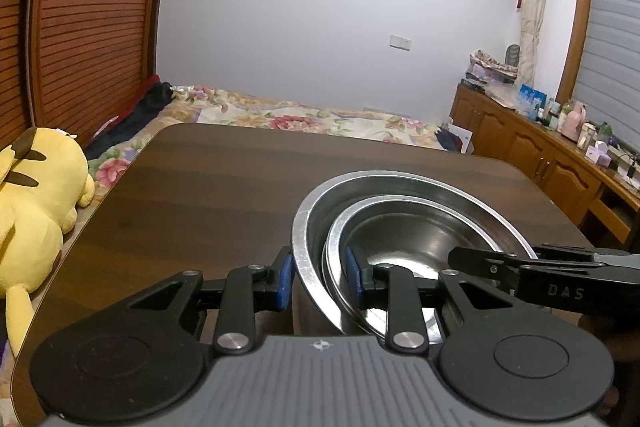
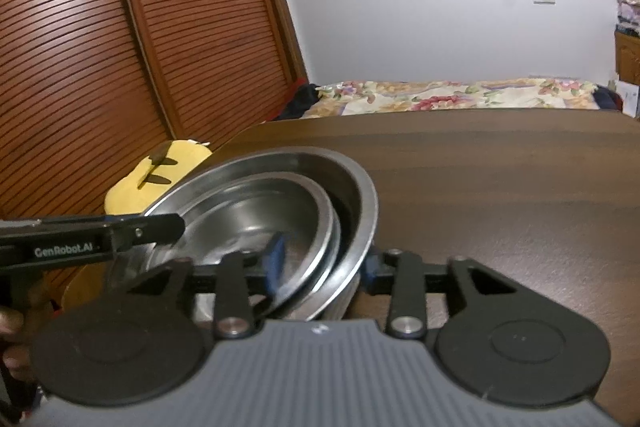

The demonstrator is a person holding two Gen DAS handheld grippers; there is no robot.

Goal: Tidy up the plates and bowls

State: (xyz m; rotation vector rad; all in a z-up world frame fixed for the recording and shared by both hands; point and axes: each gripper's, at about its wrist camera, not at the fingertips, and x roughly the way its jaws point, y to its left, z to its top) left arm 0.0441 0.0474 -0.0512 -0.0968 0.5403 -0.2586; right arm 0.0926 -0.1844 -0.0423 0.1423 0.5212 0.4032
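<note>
On the wooden table [image 1: 208, 179], both tools, left [image 1: 318, 281] and right [image 2: 320, 265], straddle the nested steel bowls' [image 1: 420, 211] rims, jaws parted.

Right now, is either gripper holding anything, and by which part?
Both straddle the nested steel bowls' rims: left gripper at the left side, right gripper at the right. Whether the pads actually clamp cannot be told.

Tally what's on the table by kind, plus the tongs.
Large steel bowl: 1
Smaller steel dishes nested inside it: at least 2 rims visible; plate or bowl, cannot tell
Tongs: 2, left tongs and right tongs, each straddling the bowl rim
Total: 5 at least, on the table
</note>
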